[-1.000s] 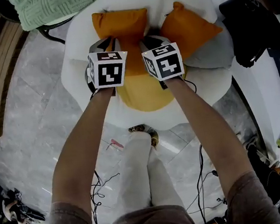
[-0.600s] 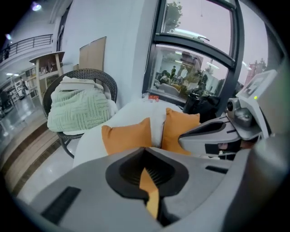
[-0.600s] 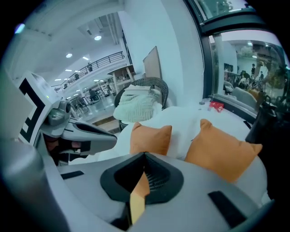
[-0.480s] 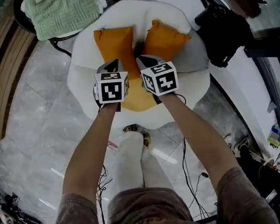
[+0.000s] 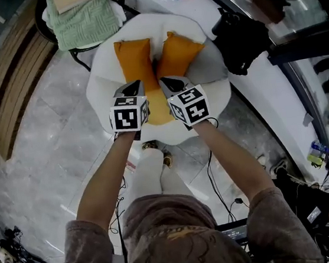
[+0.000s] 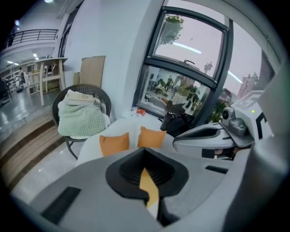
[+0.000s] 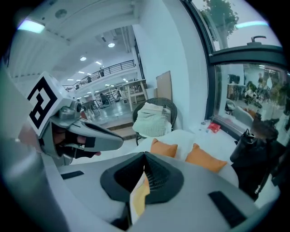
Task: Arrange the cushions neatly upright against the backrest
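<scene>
Two grippers are sharing one load: the left gripper (image 5: 137, 87) and the right gripper (image 5: 165, 82) are both pinching the yellow cushion (image 5: 157, 111), each with its jaws squeezed fully together on a thin fold of the fabric, which is showing as a narrow yellow strip between the pads in both gripper views. In the head view the grippers are sitting side by side and close together, their marker cubes facing up, and the yellow cushion is hanging between and below them over the front part of the white seat (image 5: 102, 97); whether its lower edge is touching the seat cannot be told. Behind it, the left orange cushion (image 5: 133, 60) and the right orange cushion (image 5: 180, 52) are standing side by side against the seat's curved backrest (image 5: 157, 20), nearly touching at their inner edges, the right one sitting a little askew with a corner pointing up. Beyond the seat on the left, a wicker chair (image 5: 42, 21) is carrying a folded green blanket (image 5: 83, 25), and a black bag (image 5: 239, 35) is lying just beside the seat on the right, all of it on a pale marble floor (image 5: 42, 149)
</scene>
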{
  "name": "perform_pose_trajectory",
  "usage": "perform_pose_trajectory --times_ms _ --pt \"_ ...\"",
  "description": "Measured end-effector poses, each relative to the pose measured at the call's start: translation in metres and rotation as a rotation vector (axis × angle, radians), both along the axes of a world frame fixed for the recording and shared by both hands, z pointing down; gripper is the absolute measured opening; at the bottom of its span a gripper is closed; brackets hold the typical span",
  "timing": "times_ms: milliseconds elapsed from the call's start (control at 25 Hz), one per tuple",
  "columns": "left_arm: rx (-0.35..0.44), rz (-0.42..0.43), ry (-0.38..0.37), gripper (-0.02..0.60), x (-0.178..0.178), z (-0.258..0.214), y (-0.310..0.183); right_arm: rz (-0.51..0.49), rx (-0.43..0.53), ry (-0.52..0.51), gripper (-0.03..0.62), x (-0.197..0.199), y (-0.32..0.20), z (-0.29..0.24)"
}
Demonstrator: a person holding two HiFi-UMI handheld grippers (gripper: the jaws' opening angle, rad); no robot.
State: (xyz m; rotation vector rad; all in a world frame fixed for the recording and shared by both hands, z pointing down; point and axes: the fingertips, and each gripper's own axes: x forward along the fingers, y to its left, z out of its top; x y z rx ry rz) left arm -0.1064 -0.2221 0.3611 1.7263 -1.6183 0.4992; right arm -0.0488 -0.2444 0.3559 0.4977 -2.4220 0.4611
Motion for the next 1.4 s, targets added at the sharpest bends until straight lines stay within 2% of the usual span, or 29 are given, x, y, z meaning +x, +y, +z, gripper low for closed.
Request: perform_pose_trajectory --times_ms 160,360,720,920,1120,1400 --pt "0.049 0.068 -0.015 0.005 0.023 -0.053 0.028 -0.032 0.061 -0.028 0.020 0.020 0.032 -0.051" --pt "0.118 0.121 -0.032 0.005 0.046 -0.114 0.063 -0.004 0.107 -0.110 0.020 0.046 0.059 -0.114" --pt "0.225 0.212 -0.062 0.005 0.077 -0.198 0.109 -0.010 0.172 -0.204 0.020 0.072 0.108 -0.205" --pt "0.293 0.246 -0.068 0.005 0.086 -0.239 0.128 -0.006 0.202 -0.241 0.020 0.084 0.137 -0.239" --pt "0.380 0.284 -0.069 0.005 0.103 -0.273 0.144 -0.022 0.247 -0.320 0.020 0.106 0.164 -0.271" --pt "0.438 0.340 -0.045 0.005 0.120 -0.288 0.174 -0.006 0.291 -0.378 0.020 0.129 0.193 -0.299"
